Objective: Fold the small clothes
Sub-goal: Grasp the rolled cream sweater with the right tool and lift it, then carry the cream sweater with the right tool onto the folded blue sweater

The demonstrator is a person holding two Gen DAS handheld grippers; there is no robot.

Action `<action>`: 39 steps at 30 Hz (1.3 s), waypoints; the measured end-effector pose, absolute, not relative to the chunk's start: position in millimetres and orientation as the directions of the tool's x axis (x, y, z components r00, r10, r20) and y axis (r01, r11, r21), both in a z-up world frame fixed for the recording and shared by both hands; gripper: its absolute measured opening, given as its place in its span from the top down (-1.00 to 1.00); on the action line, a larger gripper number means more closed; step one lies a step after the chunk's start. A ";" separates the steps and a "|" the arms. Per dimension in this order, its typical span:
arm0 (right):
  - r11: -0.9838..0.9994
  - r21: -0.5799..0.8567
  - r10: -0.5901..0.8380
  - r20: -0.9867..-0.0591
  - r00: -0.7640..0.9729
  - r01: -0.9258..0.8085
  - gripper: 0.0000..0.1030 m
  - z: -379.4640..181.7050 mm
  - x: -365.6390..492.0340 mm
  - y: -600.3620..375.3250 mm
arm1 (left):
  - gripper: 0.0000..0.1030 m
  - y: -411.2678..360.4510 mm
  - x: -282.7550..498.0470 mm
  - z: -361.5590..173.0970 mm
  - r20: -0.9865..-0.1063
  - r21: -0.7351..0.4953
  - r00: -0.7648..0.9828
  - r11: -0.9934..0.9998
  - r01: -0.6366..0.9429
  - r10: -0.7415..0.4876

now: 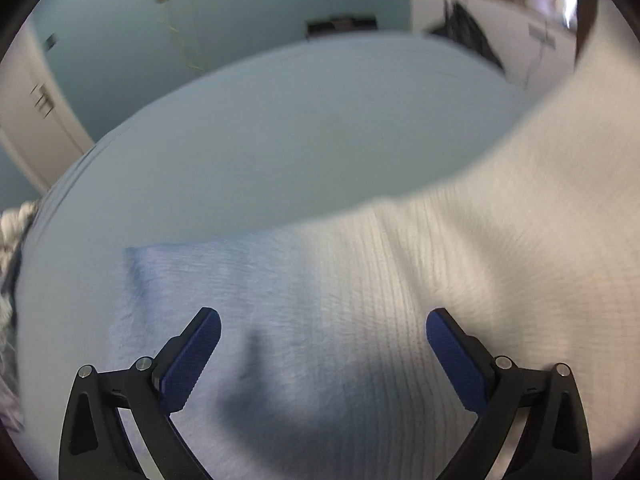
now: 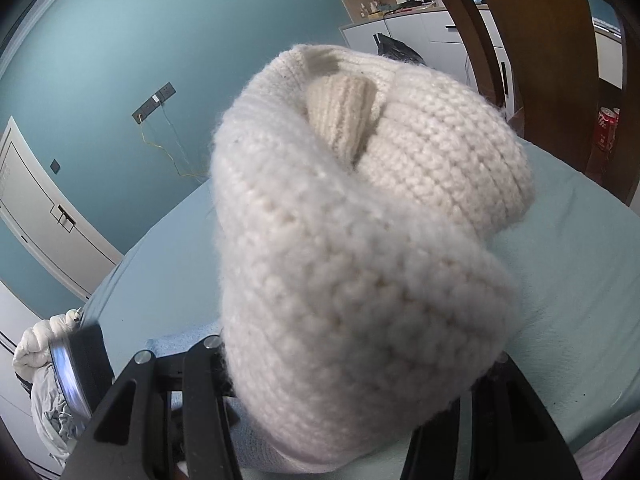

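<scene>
Here the right claw (image 2: 360, 364) is gripping a bunched cream knit garment (image 2: 360, 216), lifting it above the pale blue bed (image 2: 580, 300); its fingers are mostly buried under the wool, but the knit is filling the gap between them. The left claw (image 1: 323, 354) is hanging released, jaws spread wide with nothing between them, over the part of the garment (image 1: 400, 300) that is lying flat on the bed. A fold seems to be underway, with one end being carried over the rest. Next, the lifted end probably needs laying down squarely on the flat part, while the left claw is free to pin or smooth that layer.
</scene>
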State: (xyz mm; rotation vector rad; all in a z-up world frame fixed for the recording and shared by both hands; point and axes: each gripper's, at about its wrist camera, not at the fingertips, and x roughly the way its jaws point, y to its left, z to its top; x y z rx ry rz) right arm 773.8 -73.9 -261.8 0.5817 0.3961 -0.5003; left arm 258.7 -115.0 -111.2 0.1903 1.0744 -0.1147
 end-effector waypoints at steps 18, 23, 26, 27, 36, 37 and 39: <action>0.694 0.508 -0.314 -0.425 0.849 0.511 0.08 -260.9 767.1 -83.9 | -1.00 -124.9 294.5 -111.9 -0.870 0.054 0.492 0.991 0.122 -0.013; 0.752 0.416 -0.343 -0.415 0.843 0.511 0.08 -256.7 775.5 -63.2 | -1.00 -143.9 290.2 -144.3 -0.907 0.043 0.419 0.984 0.175 -0.035; 0.745 0.399 -0.351 -0.447 0.823 0.535 0.08 -264.0 781.4 -65.8 | -1.00 -114.7 277.2 -136.4 -0.915 0.023 0.399 0.982 0.187 -0.054; 0.739 0.404 -0.352 -0.451 0.820 0.539 0.09 -264.1 781.4 -68.7 | -1.00 -107.6 268.9 -133.1 -0.916 0.042 0.400 0.982 0.183 -0.036; 0.795 0.267 -0.409 -0.427 0.806 0.544 0.10 -254.4 788.1 -43.7 | -1.00 39.7 168.6 -91.5 -0.861 0.230 0.476 0.972 0.054 0.178; 0.802 0.243 -0.418 -0.424 0.804 0.545 0.10 -253.1 789.6 -38.7 | -1.00 50.1 162.9 -94.9 -0.863 0.226 0.471 0.973 0.038 0.182; 0.817 0.184 -0.440 -0.414 0.797 0.547 0.10 -251.1 793.8 -27.7 | -1.00 70.5 155.0 -106.5 -0.864 0.227 0.463 0.974 0.008 0.197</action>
